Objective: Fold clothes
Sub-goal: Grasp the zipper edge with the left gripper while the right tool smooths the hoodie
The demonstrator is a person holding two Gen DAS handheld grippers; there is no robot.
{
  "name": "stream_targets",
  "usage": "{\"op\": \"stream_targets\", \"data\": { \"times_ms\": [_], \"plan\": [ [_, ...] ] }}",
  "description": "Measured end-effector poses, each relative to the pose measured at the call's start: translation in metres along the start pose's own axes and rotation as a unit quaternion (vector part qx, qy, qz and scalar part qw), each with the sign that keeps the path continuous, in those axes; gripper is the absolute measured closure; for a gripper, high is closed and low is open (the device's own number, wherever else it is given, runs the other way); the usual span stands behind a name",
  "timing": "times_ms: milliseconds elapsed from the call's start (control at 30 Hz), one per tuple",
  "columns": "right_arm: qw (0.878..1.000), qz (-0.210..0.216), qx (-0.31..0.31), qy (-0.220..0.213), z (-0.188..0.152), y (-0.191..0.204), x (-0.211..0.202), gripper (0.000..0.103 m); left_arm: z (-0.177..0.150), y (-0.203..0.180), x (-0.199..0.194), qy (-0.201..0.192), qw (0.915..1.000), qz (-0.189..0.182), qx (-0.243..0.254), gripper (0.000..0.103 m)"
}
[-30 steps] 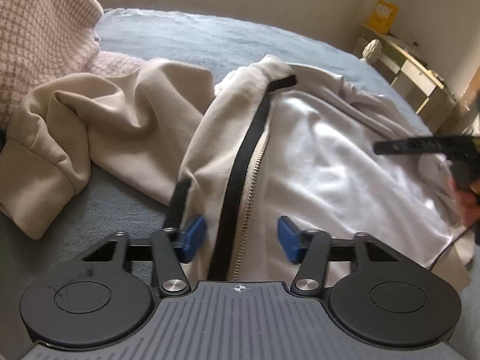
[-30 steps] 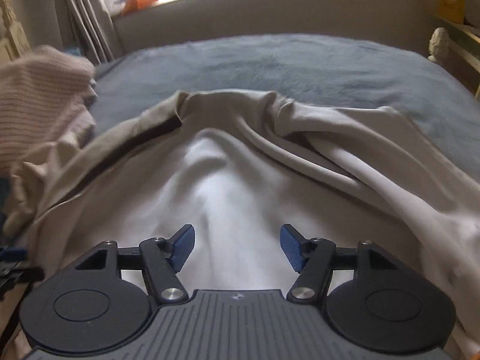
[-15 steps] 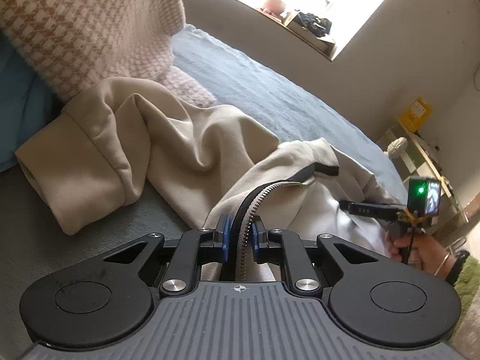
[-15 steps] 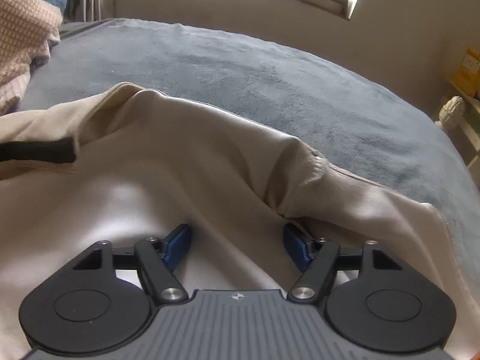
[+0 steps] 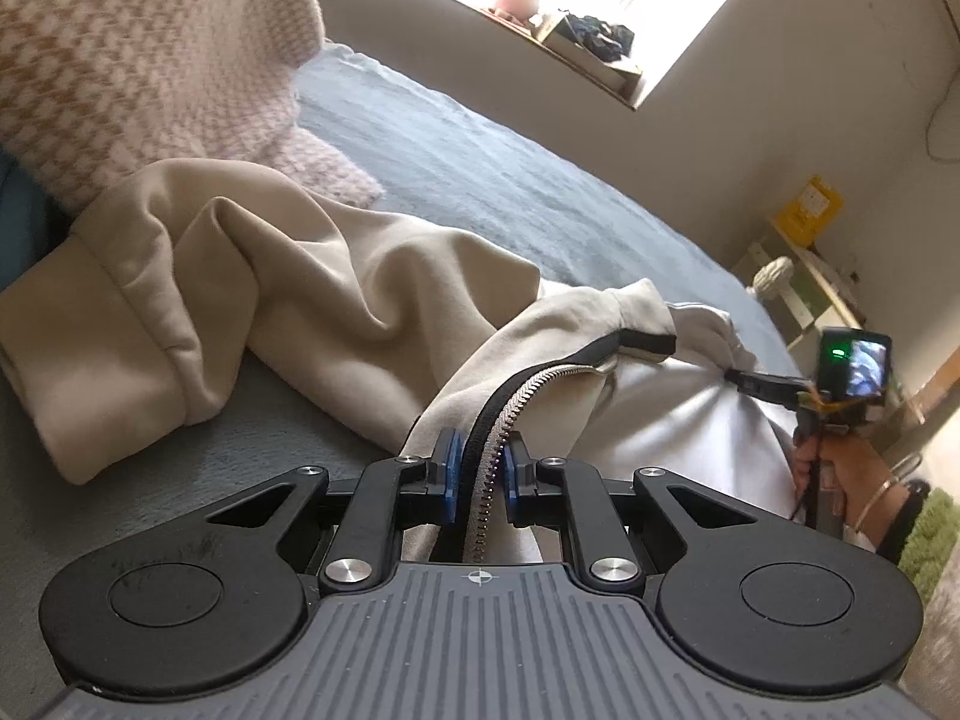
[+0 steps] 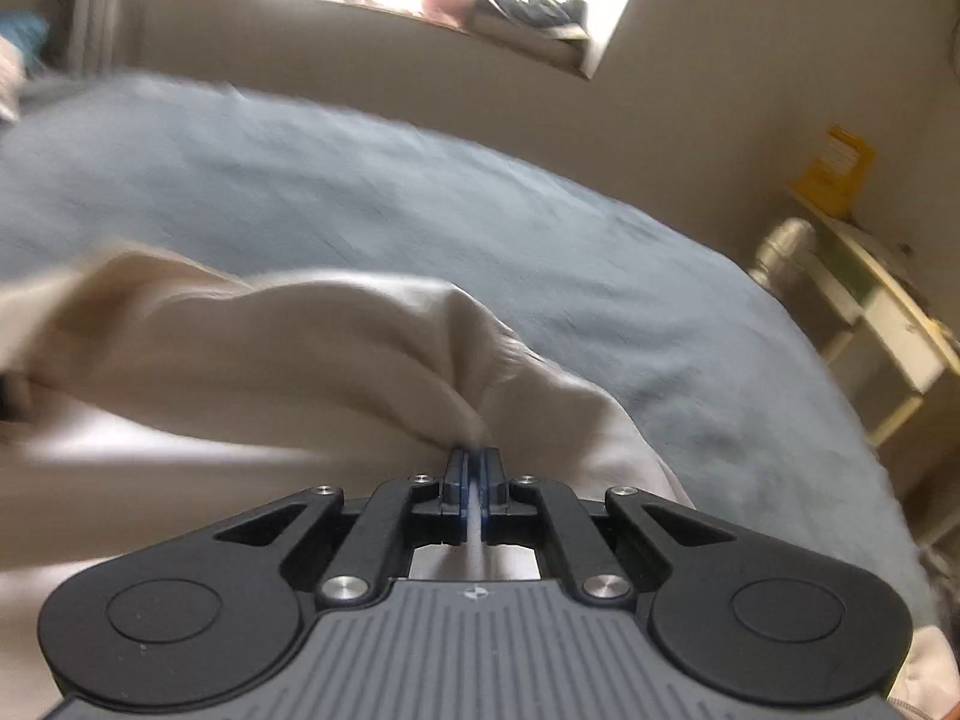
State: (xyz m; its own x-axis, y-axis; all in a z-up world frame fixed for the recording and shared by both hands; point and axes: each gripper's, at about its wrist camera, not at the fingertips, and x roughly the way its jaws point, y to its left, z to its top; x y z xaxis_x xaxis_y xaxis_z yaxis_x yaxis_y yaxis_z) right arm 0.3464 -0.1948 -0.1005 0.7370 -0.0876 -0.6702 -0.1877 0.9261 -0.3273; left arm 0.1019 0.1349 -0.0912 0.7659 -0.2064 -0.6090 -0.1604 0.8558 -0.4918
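Observation:
A beige zip-up jacket [image 5: 336, 300] lies crumpled on a grey-blue bed [image 5: 510, 180], its white lining [image 5: 678, 426] facing up. My left gripper [image 5: 479, 471] is shut on the jacket's front edge, with the black band and metal zipper [image 5: 540, 378] running between its blue pads. One sleeve with a cuff [image 5: 114, 372] trails to the left. In the right wrist view my right gripper [image 6: 474, 471] is shut on a fold of the same jacket [image 6: 288, 348]. The right gripper also shows at the right of the left wrist view [image 5: 744, 381], held by a hand [image 5: 840, 462].
A pink-and-tan knitted garment [image 5: 144, 54] is heaped at the back left of the bed. A windowsill [image 5: 576, 42] with clutter runs behind. A low shelf unit [image 6: 870, 312] with a yellow box [image 6: 837, 165] stands to the right of the bed.
Both grippers went from open to shut on the jacket: the left closed on the zipper edge first, the right closed on a fold in the last half second. The right view is now motion-blurred.

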Motion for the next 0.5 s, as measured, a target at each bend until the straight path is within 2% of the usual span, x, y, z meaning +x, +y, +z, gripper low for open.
{"op": "stream_targets", "data": {
  "times_ms": [167,233,267,300,400,467,500],
  "plan": [
    [0.997,0.010,0.067,0.039,-0.005,-0.033,-0.001,0.101,-0.001,-0.004,-0.001,0.009,1.0000,0.001,0.004,0.088],
    [0.994,0.014,0.094,0.055,-0.007,-0.047,-0.002,0.097,-0.002,-0.006,-0.004,0.013,0.9999,-0.004,0.005,0.079],
    [0.993,0.033,0.104,0.055,-0.008,-0.058,-0.018,0.094,-0.002,-0.007,-0.006,0.014,0.9999,-0.007,0.005,0.068],
    [0.990,0.052,0.115,0.059,-0.009,-0.069,-0.033,0.085,-0.002,-0.008,-0.008,0.016,0.9998,-0.009,0.005,0.058],
    [0.984,0.072,0.145,0.078,-0.041,-0.089,-0.068,0.059,-0.003,-0.011,-0.013,0.022,0.9996,-0.017,0.007,0.044],
    [0.979,0.085,0.164,0.091,-0.062,-0.102,-0.091,0.051,-0.004,-0.013,-0.016,0.026,0.9994,-0.022,0.007,0.036],
    [0.976,0.091,0.174,0.098,-0.073,-0.109,-0.103,0.040,-0.004,-0.014,-0.018,0.028,0.9993,-0.024,0.008,0.034]
  ]
}}
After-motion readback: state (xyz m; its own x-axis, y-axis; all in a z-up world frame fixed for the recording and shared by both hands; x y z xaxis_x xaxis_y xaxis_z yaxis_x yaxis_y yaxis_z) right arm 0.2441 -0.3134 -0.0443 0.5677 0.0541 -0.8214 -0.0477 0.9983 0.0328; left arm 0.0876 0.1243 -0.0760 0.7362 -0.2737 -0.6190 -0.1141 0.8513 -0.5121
